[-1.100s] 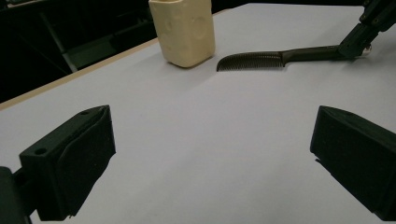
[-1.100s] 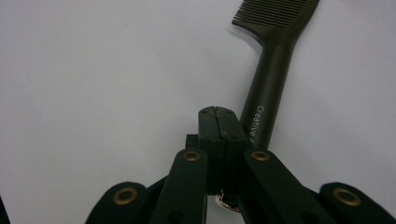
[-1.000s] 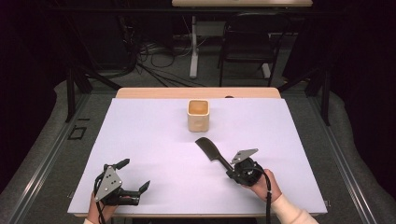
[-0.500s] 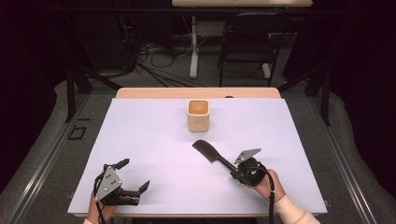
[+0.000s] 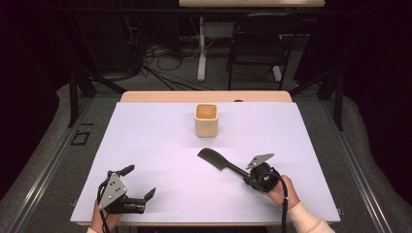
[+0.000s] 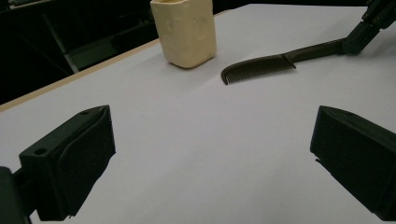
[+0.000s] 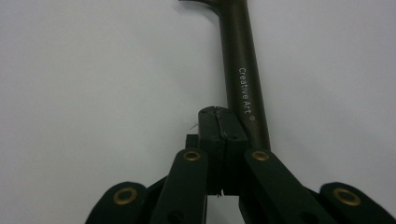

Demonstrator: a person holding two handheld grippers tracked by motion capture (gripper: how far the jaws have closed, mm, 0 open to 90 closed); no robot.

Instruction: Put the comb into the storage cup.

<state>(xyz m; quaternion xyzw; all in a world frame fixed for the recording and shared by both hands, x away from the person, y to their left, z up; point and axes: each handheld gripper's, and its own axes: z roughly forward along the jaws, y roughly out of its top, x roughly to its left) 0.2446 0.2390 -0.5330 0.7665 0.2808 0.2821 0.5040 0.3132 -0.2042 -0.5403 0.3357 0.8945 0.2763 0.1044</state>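
A black comb (image 5: 219, 161) is held by its handle in the right hand-held gripper (image 5: 253, 177), whose jaws are clenched on the handle's end, as is seen in the right gripper view, where the handle (image 7: 243, 74) runs past the closed pads. The comb is carried low over the white bench (image 5: 160, 141), its toothed head pointing toward the cream cup (image 5: 206, 119), which stands upright near the far edge, apart from the comb. The left hand-held gripper (image 5: 138, 183) is rested near the front edge with its jaws spread wide and nothing between them.

The work in hand is judged to be the placing of the comb into the cup. Because the grip is taken at the very end of a long, smooth handle, the comb may be swung or twisted between the pads when it is lifted. If the head is brought against the rim, the light cup could be tipped or pushed away, since it is not steadied by the left hand-held gripper.
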